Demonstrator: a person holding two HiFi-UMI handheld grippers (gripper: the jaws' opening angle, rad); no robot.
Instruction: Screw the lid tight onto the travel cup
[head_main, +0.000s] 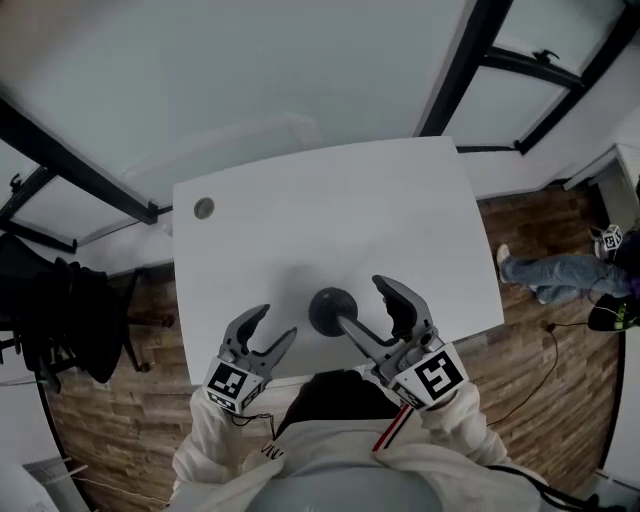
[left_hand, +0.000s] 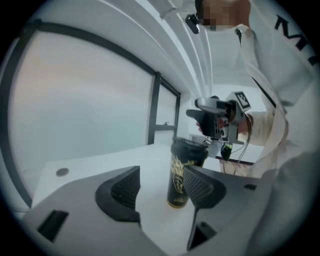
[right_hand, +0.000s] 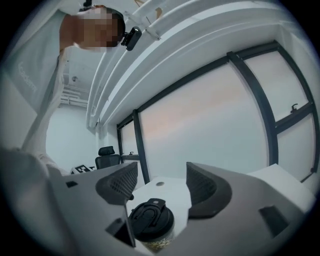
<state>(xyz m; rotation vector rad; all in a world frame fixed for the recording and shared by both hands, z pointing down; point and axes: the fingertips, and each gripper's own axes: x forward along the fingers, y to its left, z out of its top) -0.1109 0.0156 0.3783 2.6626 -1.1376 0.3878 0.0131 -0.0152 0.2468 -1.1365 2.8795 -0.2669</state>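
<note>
The black travel cup (left_hand: 178, 175) with gold print stands upright on the white table (head_main: 300, 220) near its front edge, its flip-top lid (right_hand: 150, 218) seated on top; the left gripper (head_main: 274, 325) is beside it, released, jaws apart and gripping nothing; the right gripper (head_main: 366, 304) hangs just above the lid, likewise released, pads clear of it.

Black travel cup (left_hand: 178, 177) with gold print, upright on white table (head_main: 320, 210), black lid (right_hand: 151, 218) on top.
</note>
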